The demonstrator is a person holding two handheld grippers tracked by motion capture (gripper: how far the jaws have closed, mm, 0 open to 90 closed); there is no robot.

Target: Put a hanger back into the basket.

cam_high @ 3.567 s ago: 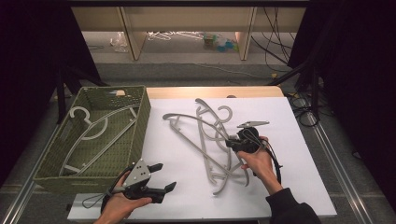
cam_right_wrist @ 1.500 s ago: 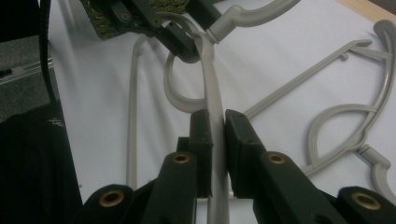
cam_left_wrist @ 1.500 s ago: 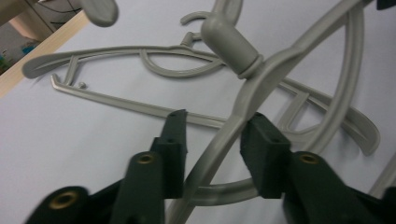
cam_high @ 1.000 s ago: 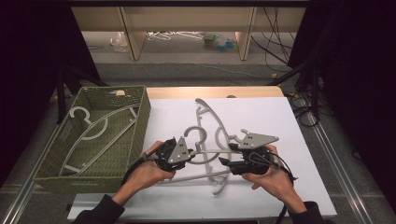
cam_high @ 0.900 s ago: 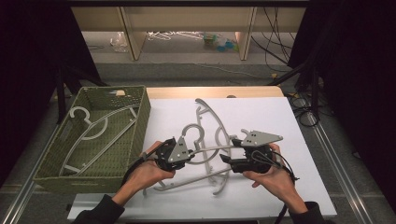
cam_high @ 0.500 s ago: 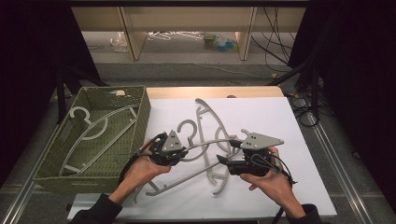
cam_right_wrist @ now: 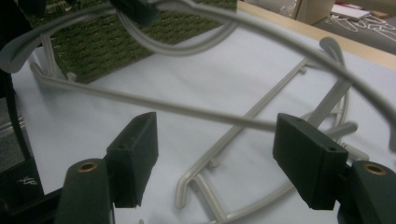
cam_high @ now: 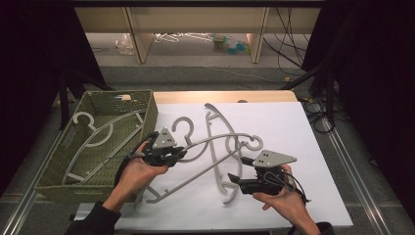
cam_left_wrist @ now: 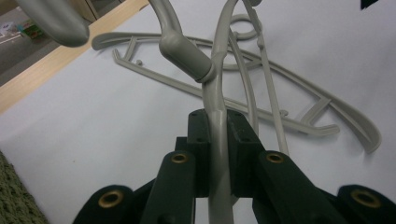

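Hangers (cam_high: 215, 147), basket (cam_high: 58, 171) on white table (cam_high: 293, 127)

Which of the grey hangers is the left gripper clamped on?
The lifted hanger, next to its hook; the left gripper holds it above the others lying flat.

The hangers (cam_high: 215, 147) on the table are all of a plain light grey, and so is the hanger in the basket (cam_high: 95, 134). The basket (cam_high: 58, 171) is olive green with a woven pattern, and the sheet (cam_high: 293, 127) that covers the table is plain white, with a light wooden edge (cam_high: 220, 96) behind it. Both grippers, the left gripper (cam_high: 169, 155) and the right gripper (cam_high: 242, 182), are black with a grey three-cornered plate on top, and brass-coloured rings show in their jaws.
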